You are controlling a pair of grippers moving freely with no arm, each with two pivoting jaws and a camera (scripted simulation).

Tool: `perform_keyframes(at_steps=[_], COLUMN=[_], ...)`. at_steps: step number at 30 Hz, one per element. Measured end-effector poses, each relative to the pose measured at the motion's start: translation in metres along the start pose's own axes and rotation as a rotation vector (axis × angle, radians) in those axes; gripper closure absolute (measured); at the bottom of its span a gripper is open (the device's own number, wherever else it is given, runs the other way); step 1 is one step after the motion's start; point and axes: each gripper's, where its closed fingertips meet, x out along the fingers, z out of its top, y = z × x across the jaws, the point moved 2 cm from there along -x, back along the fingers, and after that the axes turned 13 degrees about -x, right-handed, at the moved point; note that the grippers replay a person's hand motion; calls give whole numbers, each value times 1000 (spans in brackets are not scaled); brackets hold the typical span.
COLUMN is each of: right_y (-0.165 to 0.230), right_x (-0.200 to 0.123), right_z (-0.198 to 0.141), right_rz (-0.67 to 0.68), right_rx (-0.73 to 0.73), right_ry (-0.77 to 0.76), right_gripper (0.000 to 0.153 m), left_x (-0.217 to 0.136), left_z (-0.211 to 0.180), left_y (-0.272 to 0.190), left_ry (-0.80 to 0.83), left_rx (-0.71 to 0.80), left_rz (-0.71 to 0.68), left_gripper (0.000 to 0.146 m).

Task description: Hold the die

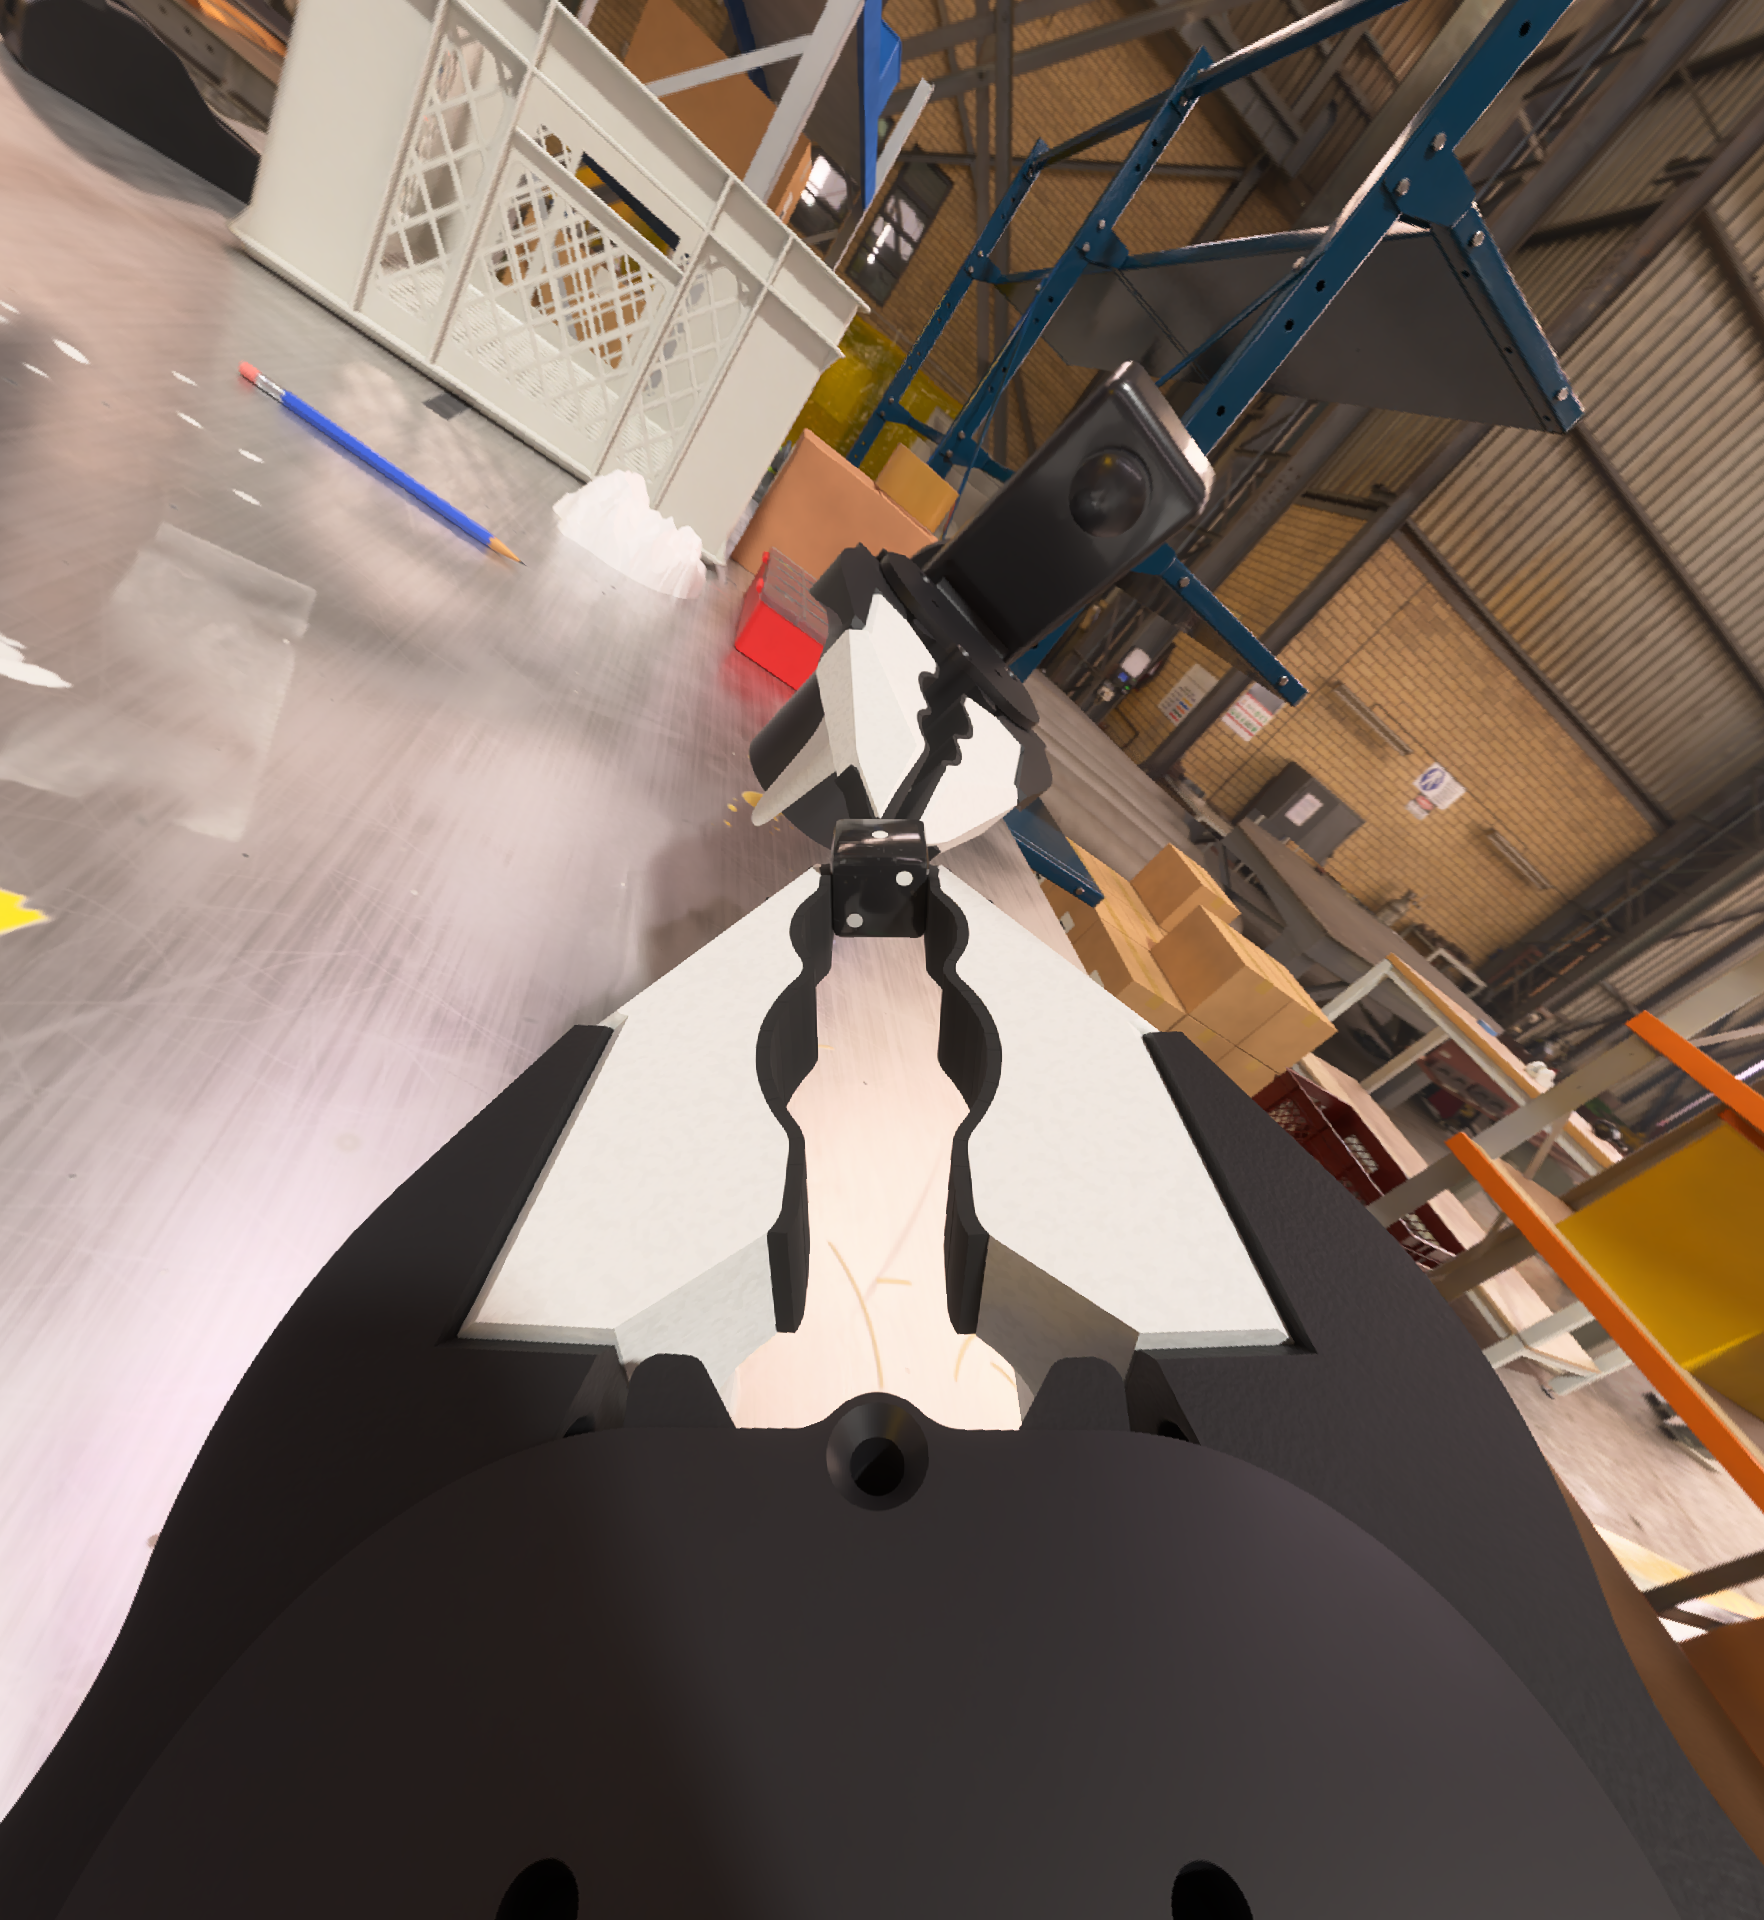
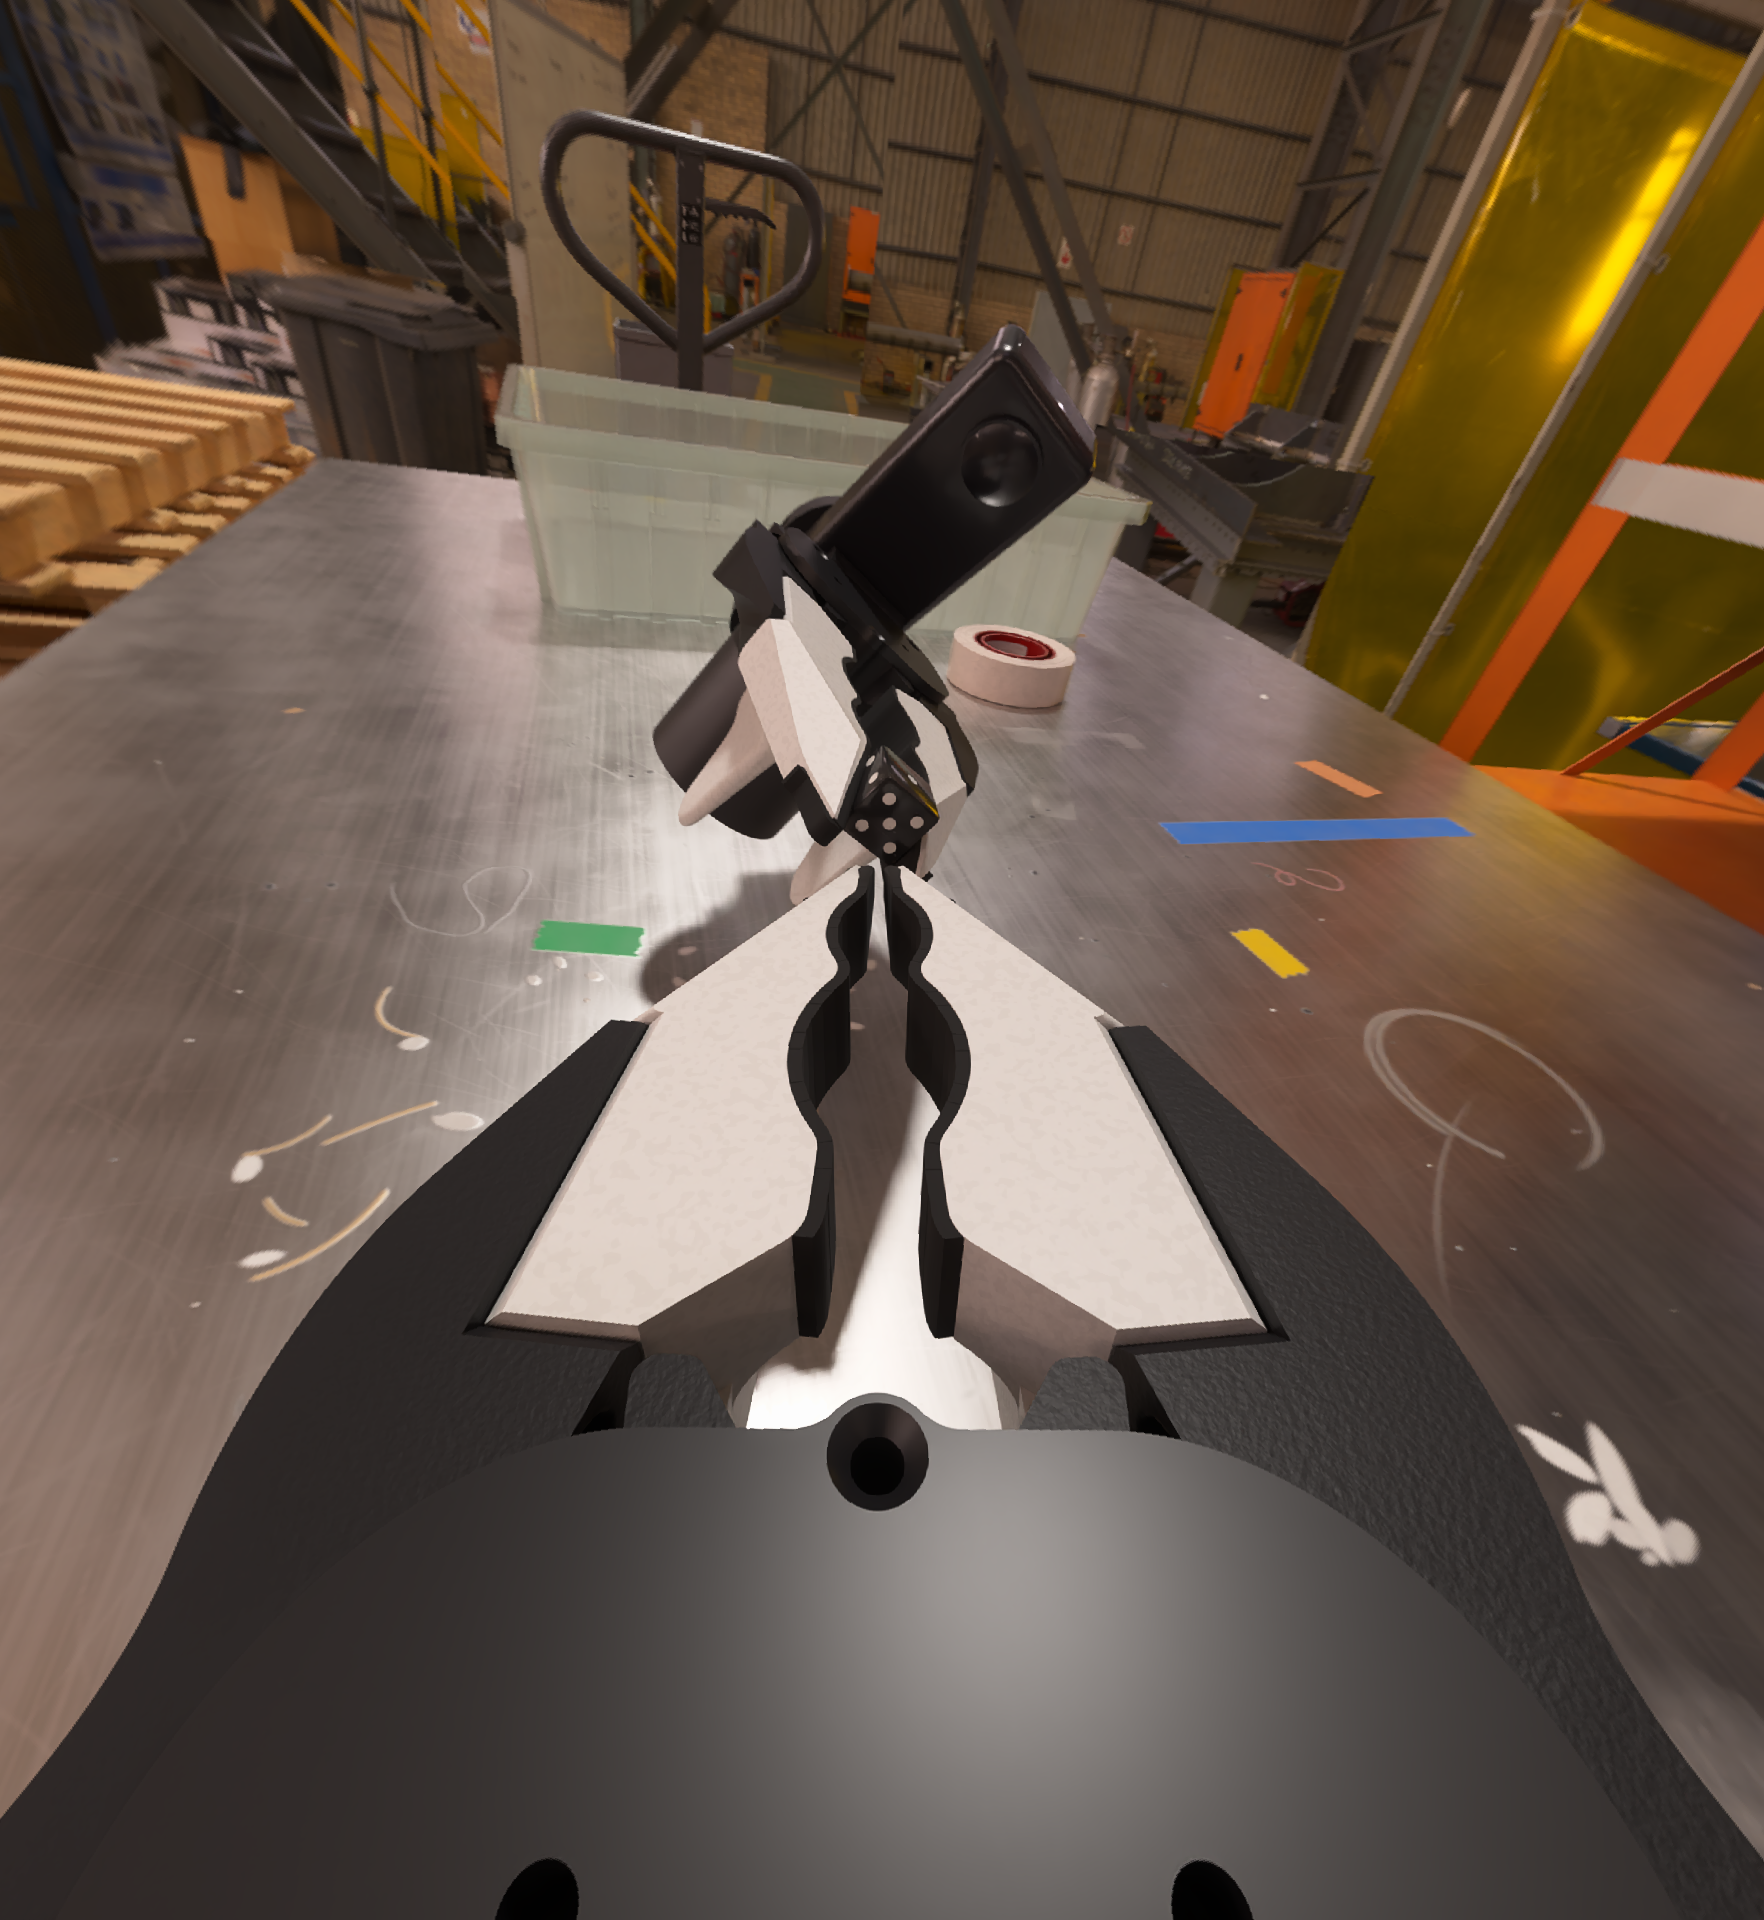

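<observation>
Left wrist view: black die point(image 1: 878, 902) with white pips sits pinched at the tips of my left gripper point(image 1: 878, 904), jaws clamped on two opposite flat faces, lifted off the desk point(image 1: 234, 1039). Looks small, light, rigid, glossy, so likely slippery; flat faces are the place to grip, not edges. My right gripper point(image 2: 880, 883) has its jaws almost together, holding nothing, tips just beside the die's corner; contact unclear.
</observation>
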Motion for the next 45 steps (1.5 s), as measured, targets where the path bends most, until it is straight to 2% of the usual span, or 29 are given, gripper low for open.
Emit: perform_keyframes(at_steps=[15,19,25,33,34,35,37,39,41,45], right_y=[4,10,12,9,7,2,-19,-34,-47,-98], right_x=[2,1,2,2,0,-5,-26,-34,-30,-31], right_z=[-1,2,6,6,6,4,-4,-12,-24,-80], right_rz=[-9,-4,23,55,54,48,-27,-75,-115,-255], right_rx=[-61,-127,-124,-134,-132,-122,-65,-54,-69,-72], right_ry=[-2,-15,-56,-46,-43,-43,-35,-1,74,395], right_gripper=[150,150,149,149,149,149,149,149,149,149], left_x=[-2,-1,-3,-5,-9,-22,-70,-88,-77,-60], left_z=[-3,-6,-6,-5,0,14,49,53,43,32], left_y=[-1,-7,-16,-15,-16,-19,-34,-34,-25,-4], left_ry=[23,75,105,107,94,15,-266,-277,-220,-143], left_rx=[71,245,501,539,538,526,473,508,494,467], left_rz=[34,114,206,210,211,213,180,252,264,349], left_gripper=[130,130,130,130,130,130,130,130,130,130])
